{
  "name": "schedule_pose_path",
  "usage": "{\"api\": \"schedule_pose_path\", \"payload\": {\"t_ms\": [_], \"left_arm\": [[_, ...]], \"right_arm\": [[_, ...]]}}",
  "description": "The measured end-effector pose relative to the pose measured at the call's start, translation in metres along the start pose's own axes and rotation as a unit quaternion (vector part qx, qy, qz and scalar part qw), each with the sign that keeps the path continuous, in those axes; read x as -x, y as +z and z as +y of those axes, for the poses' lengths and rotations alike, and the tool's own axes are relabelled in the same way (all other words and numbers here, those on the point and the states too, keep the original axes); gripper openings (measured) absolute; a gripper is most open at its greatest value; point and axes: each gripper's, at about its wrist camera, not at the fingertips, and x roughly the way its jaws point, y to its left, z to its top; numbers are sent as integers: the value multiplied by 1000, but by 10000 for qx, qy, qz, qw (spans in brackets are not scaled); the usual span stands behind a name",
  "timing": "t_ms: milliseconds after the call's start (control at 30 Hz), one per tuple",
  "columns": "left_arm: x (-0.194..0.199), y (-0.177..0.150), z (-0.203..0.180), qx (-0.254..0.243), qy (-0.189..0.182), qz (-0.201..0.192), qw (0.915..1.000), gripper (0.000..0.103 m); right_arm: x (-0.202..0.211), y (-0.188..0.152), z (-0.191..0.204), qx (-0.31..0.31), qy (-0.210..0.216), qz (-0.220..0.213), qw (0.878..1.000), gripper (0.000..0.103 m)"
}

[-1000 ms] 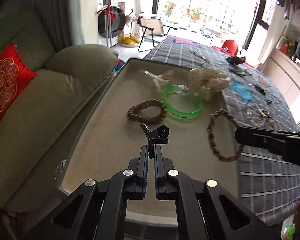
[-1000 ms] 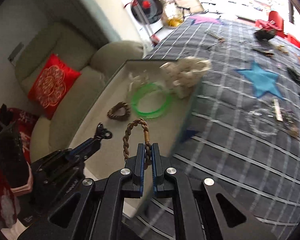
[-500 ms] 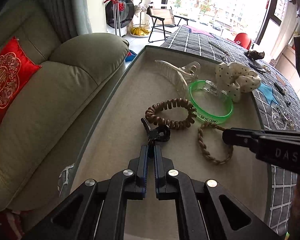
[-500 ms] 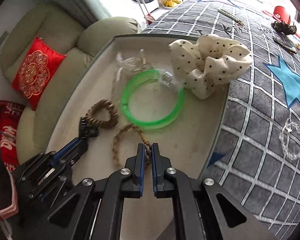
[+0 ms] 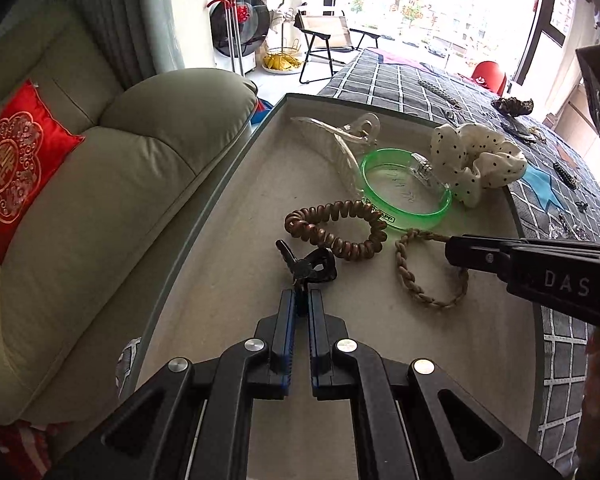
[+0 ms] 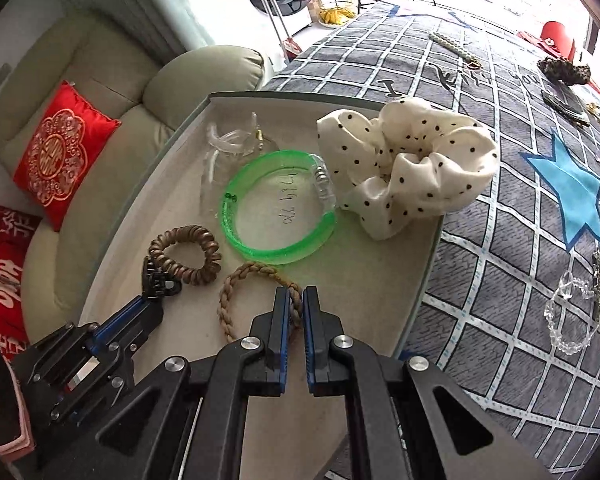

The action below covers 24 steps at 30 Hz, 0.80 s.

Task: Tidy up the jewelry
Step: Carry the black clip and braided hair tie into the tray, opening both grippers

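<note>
A beige tray [image 5: 236,208] [image 6: 380,304] holds a brown spiral hair tie [image 5: 336,226] [image 6: 186,254], a green bangle [image 5: 406,192] [image 6: 276,208], a clear claw clip [image 5: 340,136] [image 6: 230,140] and a white dotted scrunchie [image 5: 476,160] [image 6: 412,168]. My left gripper [image 5: 302,300] [image 6: 150,304] is shut on a small black hair clip [image 5: 310,266] [image 6: 158,282], low over the tray beside the spiral tie. My right gripper [image 6: 295,300] [image 5: 460,250] is shut on a braided tan bracelet [image 6: 240,292] [image 5: 424,276] that lies on the tray floor.
The tray sits on a grey checked cloth [image 6: 500,240] with a blue star [image 6: 572,192]. More jewelry lies on it: a clear bead bracelet [image 6: 568,320], a dark scrunchie [image 6: 564,70], small clips [image 5: 564,174]. A beige sofa with a red cushion [image 5: 12,160] stands left.
Both grippers have come lower and nearer over the tray. The braided bracelet has come down from the tray's right edge onto its floor. The black clip now sits close beside the spiral tie.
</note>
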Motion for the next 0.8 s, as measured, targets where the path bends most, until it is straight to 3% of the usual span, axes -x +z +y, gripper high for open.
{"api": "schedule_pose_path", "payload": {"t_ms": [133, 267, 800], "left_arm": [[5, 0, -2, -18, 33, -38, 10000, 8], [10, 1, -5, -52, 92, -69, 9999, 8], [29, 3, -14, -57, 267, -182, 9995, 8]], "right_arm": [[14, -3, -1, -39, 68, -117, 9999, 13], [34, -9, -2, -18, 78, -368, 9993, 49], [98, -55, -23, -264, 171, -861, 9958, 55]]}}
